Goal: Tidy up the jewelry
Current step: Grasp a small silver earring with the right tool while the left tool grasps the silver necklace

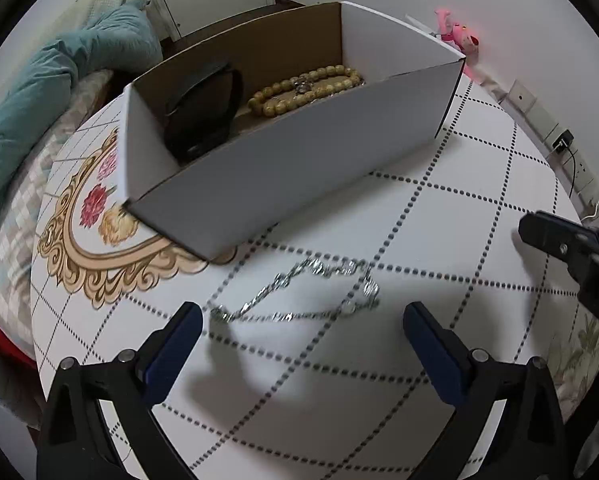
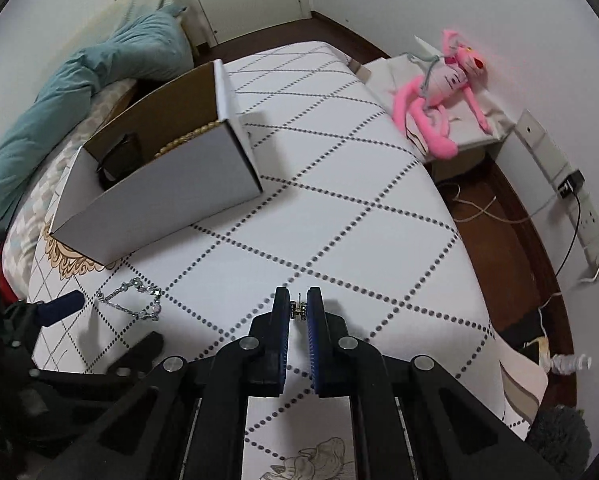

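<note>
Inside box (image 1: 283,176): bead bracelet (image 1: 303,90), black item (image 1: 203,120); left fingers (image 1: 175,344) apart, right fingers (image 2: 280,320) clamped on earring (image 2: 298,311).

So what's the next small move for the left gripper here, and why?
Probably lower the open left gripper onto the silver chain and close. The chain lies loose on the table just ahead of its fingers, outside the box, which already holds beads. The right gripper looks shut on a small earring, so it seems occupied.
</note>
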